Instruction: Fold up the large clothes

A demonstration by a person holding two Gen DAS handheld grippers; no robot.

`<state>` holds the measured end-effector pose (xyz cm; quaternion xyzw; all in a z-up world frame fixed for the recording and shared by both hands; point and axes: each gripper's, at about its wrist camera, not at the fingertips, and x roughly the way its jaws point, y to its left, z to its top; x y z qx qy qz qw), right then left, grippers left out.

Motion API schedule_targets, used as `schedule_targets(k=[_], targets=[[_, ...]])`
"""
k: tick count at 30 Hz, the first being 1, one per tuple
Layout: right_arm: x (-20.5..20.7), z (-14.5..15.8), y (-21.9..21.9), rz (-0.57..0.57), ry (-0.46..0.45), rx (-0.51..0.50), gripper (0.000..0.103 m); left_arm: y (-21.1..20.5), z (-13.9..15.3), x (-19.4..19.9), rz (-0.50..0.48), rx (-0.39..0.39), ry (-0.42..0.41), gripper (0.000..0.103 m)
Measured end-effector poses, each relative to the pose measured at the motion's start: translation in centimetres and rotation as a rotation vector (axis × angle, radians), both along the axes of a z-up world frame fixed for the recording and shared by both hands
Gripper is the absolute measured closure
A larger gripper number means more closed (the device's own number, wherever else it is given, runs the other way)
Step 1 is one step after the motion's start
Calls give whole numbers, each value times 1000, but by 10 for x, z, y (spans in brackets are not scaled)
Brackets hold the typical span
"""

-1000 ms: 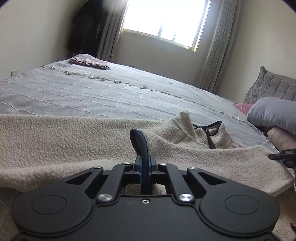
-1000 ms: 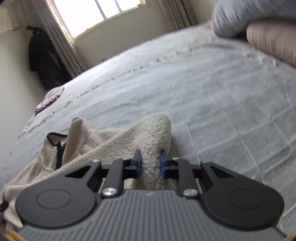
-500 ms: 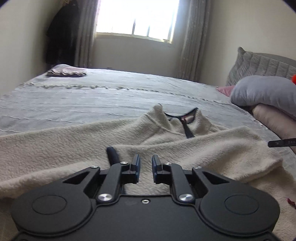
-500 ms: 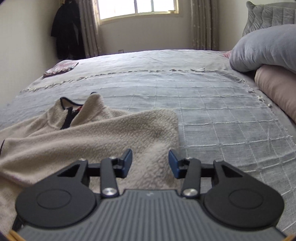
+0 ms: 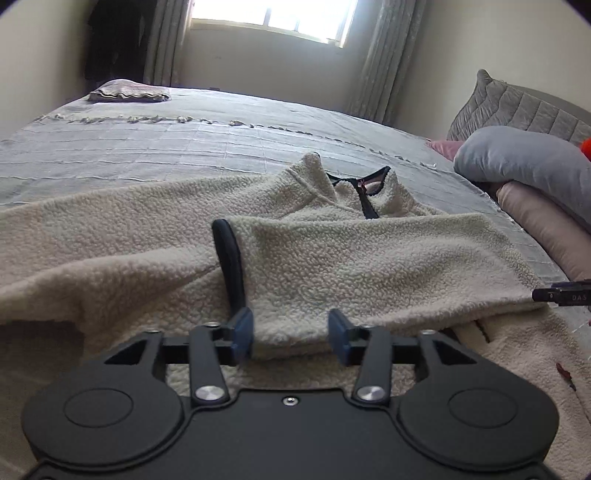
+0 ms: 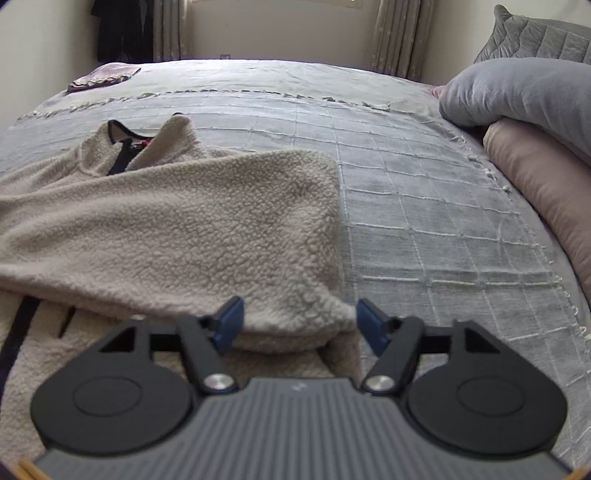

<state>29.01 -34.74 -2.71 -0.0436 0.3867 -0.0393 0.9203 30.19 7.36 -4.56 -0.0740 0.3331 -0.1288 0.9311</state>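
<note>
A cream fleece pullover (image 5: 351, 266) with a black-trimmed zip collar (image 5: 365, 192) lies on the grey bedspread (image 5: 147, 147). One sleeve is folded across its body, its black cuff (image 5: 229, 258) toward the left. My left gripper (image 5: 291, 332) is open, empty, just behind the folded sleeve's near edge. In the right wrist view the pullover (image 6: 184, 229) lies with its collar (image 6: 125, 147) at the far left. My right gripper (image 6: 299, 325) is open and empty at the fold's near right corner. Its tip shows in the left wrist view (image 5: 561, 293).
Grey and pink pillows (image 6: 517, 96) are stacked along the right side of the bed. A small folded cloth (image 5: 129, 92) lies at the far left corner. A dark coat (image 6: 122, 29) hangs by the curtains (image 5: 380, 55) under the window.
Both grippers have opened and let go of the fleece sleeve. The sleeve now lies flat across the pullover's body. Both grippers have drawn back a little.
</note>
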Motion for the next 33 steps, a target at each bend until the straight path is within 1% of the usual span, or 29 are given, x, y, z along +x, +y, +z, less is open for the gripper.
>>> schedule_targets(k=[2,3,5,7,12,16,18,22,26,29,31,33], targets=[[-11,10,5,22,14,34,22,14,11,-10,63,22,21,16],[-17,14,8,28,24,45,21,22,15,-14,92,36,45,13],[-27,21,15,32,40,52,17,39,20,-19,152,74,112,11],[-38,24,24,42,47,45,15,61,21,-27,213,99,154,11],[-60,25,40,93,81,39,13,123,23,-40,353,107,201,6],[-66,24,54,118,109,6,11,170,23,-40,485,158,223,6],[-69,25,59,122,109,-9,9,198,23,-39,571,170,228,5],[-71,24,66,140,108,-17,7,256,19,-29,727,132,239,5],[-68,18,73,146,117,-44,7,308,7,-17,849,105,267,6],[-64,10,76,143,130,-49,7,341,-6,-13,950,29,295,7],[-61,4,78,138,140,-44,7,356,-12,-13,1002,-3,287,8],[-58,-2,79,136,147,-42,7,364,-14,-13,1017,-14,245,8]])
